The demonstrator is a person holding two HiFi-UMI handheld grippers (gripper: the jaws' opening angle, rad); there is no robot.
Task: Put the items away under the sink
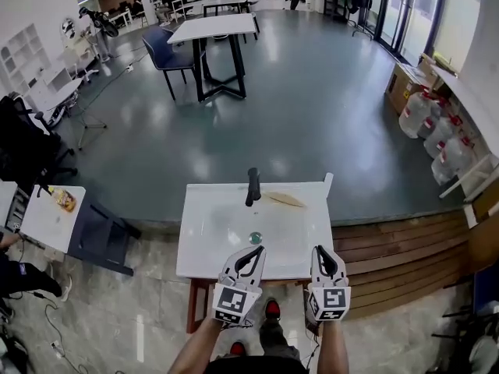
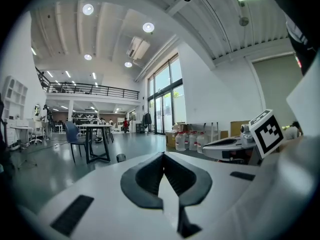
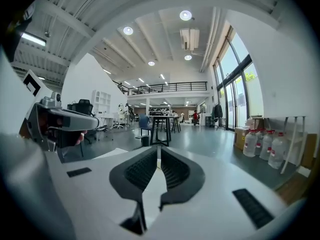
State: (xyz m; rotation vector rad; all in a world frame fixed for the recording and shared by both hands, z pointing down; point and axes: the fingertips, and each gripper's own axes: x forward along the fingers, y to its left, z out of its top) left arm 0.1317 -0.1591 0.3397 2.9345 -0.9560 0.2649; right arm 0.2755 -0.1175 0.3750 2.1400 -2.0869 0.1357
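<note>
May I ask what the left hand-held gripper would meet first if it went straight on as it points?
Probably the black faucet on the white sink unit, though it sits slightly off that line; depth is unclear.

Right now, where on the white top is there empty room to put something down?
The left side of the white top is bare, from the black faucet to the left edge. The right front, between drain and right edge, is bare too. Crowded: the back, around the faucet and flat tan thing.
</note>
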